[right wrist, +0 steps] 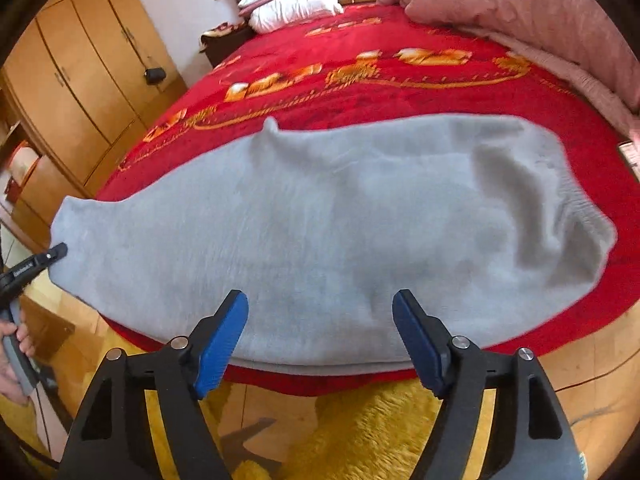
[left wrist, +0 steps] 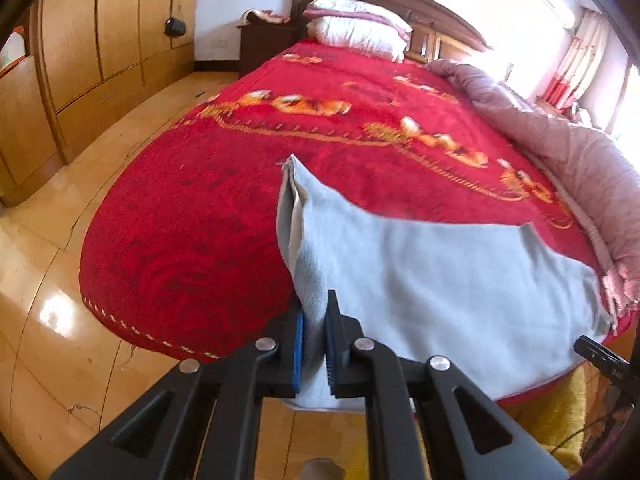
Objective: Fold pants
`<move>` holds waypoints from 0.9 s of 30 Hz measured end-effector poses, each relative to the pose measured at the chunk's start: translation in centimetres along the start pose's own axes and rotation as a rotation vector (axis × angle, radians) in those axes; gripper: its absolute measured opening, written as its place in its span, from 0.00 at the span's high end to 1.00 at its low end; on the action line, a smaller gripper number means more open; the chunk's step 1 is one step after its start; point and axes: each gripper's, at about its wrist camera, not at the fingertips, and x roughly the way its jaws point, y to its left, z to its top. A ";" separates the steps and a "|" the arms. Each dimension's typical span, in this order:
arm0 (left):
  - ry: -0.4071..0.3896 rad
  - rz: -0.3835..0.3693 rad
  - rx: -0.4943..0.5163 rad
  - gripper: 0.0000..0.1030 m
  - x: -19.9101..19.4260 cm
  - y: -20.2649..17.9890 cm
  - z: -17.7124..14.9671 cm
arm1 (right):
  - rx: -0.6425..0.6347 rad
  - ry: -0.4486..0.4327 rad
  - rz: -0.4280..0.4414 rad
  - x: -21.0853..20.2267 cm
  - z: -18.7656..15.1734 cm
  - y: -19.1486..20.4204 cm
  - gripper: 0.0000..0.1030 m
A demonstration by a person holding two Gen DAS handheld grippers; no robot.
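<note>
Light grey fleece pants (right wrist: 320, 216) lie folded lengthwise across the near edge of a bed with a red blanket (right wrist: 400, 92). My left gripper (left wrist: 314, 344) is shut on the pants' left end (left wrist: 440, 280), lifting that end so the fabric stands up between the blue pads. It also shows at the left edge of the right wrist view (right wrist: 56, 252). My right gripper (right wrist: 320, 336) is open and empty, its blue pads just above the pants' near edge, over the bed's front side. The waistband end lies at the right.
A pink quilt (right wrist: 540, 20) is bunched along the bed's right side. White pillows (left wrist: 356, 24) lie at the headboard. A wooden wardrobe (left wrist: 100, 40) stands at the left across glossy wooden floor (left wrist: 48, 300). A yellow shaggy rug (right wrist: 360, 432) lies below the bed's front edge.
</note>
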 end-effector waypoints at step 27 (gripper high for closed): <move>-0.005 -0.301 0.190 0.92 0.1 -21.3 -0.1 | -0.016 -0.059 -0.095 -3.3 -0.6 -1.1 0.26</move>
